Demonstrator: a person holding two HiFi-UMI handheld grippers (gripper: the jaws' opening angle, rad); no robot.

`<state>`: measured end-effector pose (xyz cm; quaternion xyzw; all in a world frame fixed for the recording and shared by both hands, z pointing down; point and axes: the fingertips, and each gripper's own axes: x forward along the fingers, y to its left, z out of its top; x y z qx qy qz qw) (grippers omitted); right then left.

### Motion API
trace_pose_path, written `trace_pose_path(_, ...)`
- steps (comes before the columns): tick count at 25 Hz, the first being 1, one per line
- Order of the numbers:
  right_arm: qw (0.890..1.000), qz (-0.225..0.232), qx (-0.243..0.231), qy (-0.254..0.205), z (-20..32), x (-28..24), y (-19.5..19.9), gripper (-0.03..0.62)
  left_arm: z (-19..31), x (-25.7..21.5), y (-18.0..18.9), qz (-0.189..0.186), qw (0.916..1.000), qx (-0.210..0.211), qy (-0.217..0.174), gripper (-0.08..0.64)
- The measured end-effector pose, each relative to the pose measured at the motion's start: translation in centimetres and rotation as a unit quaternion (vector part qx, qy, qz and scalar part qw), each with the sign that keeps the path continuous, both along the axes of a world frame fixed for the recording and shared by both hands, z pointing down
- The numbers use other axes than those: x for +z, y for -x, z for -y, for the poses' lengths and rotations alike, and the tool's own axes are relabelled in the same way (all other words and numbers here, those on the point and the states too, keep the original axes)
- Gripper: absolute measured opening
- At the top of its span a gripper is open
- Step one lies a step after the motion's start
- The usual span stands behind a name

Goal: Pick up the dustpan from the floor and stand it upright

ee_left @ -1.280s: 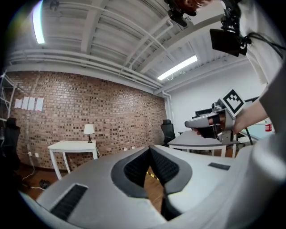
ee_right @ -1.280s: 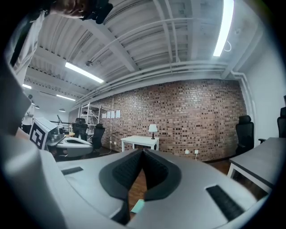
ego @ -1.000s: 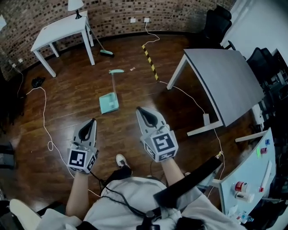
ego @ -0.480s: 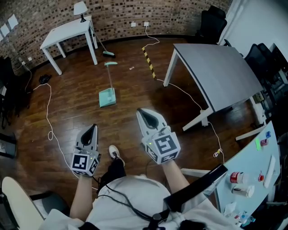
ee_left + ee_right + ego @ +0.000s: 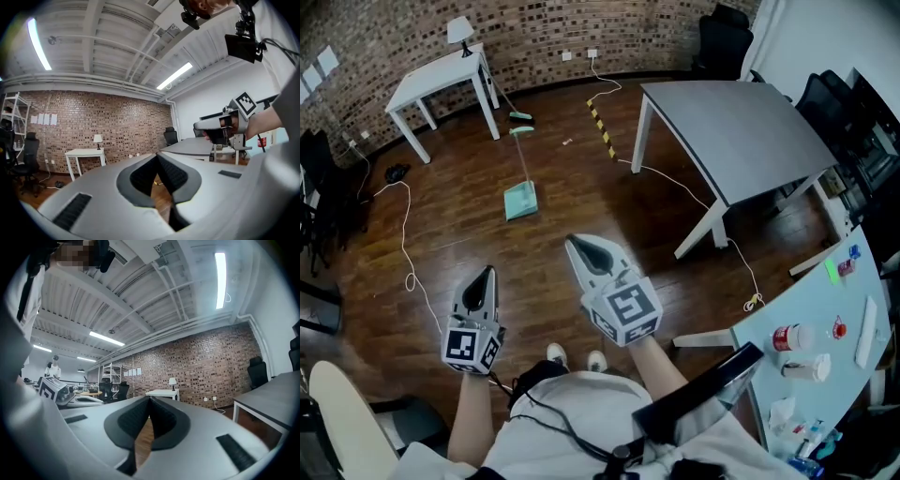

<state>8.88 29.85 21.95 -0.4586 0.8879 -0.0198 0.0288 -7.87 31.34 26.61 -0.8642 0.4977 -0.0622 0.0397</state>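
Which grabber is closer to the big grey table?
The right. In the head view the right gripper is just to the left of the grey table, not touching it. The left gripper is farther away, on the far side of the right one.

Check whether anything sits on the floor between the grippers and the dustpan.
Nothing visible does. Bare wood floor runs from the left gripper and right gripper up to the dustpan. The white cable lies off to the left, and the grey table stands off to the right.
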Motion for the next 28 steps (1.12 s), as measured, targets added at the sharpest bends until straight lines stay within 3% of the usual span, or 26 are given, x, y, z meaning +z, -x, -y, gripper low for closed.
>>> trace_pose_path(7,0.999,0.011,-0.029,-0.025,-2.7,-2.9,2.4,-0.017,-1.6,-2.4,2.7,0.004,0.9999,-0.009,-0.013,0.002)
trace_pose_path(14,0.999,-0.013,-0.019,-0.03,-3.0,-3.2,4.4,-0.019,-1.9,-3.8,3.2,0.002,0.9995,0.005,-0.032,0.002)
trace_pose_path(21,0.999,-0.025,0.027,-0.037,-2.0,-3.8,4.7,-0.018,-1.6,-4.5,4.6,-0.001,0.9991,0.017,-0.039,0.002)
trace_pose_path(28,0.999,-0.03,0.022,-0.039,-1.2,-4.2,5.3,-0.018,-1.1,-5.2,5.6,-0.002,0.9989,0.014,-0.044,0.002)
